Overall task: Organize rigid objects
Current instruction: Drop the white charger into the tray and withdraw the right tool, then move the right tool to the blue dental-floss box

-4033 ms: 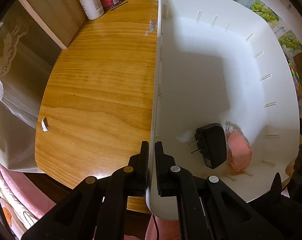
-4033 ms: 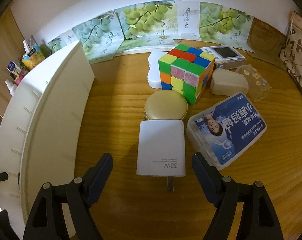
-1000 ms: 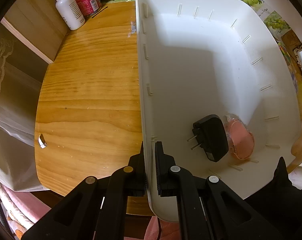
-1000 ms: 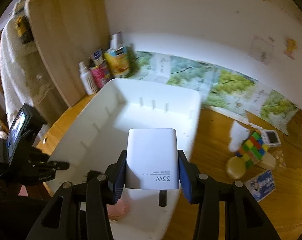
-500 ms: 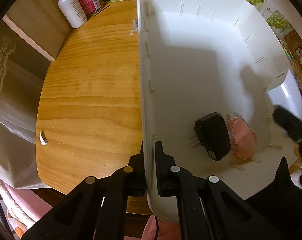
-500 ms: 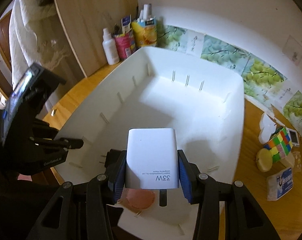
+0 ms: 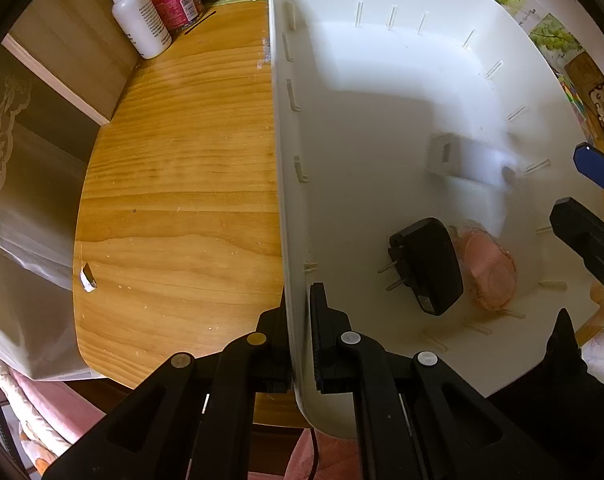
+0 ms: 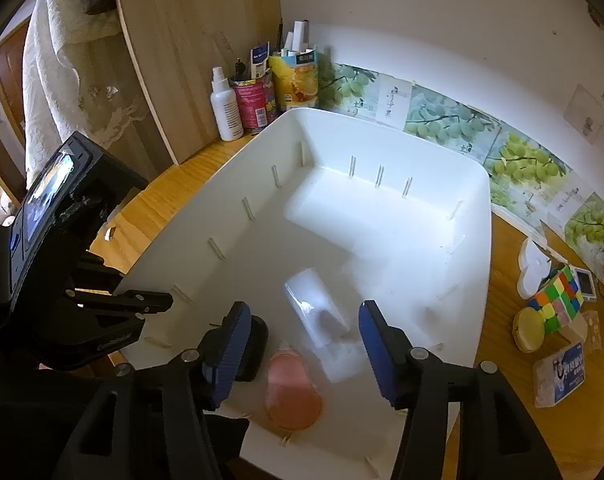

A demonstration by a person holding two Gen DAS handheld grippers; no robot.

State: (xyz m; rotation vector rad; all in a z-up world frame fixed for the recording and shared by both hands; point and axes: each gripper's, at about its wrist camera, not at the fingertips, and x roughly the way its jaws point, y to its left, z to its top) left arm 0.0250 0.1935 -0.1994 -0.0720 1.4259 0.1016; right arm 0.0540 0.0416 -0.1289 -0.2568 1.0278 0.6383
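- The right gripper (image 8: 302, 344), which clamped a white charger half a second ago, is opening its jaws; nothing is between them now.
- The white charger (image 8: 317, 308) shows blurred, seemingly mid-fall, inside the white bin (image 8: 381, 128), near a black plug adapter (image 7: 425, 266) and a pink round case (image 7: 489, 268).
- The left gripper (image 7: 300, 332) is still pinched closed on the bin's near wall.
- This item looks delivered; a Rubik's cube (image 8: 557, 296) and other items wait on the wooden table (image 7: 182, 184).
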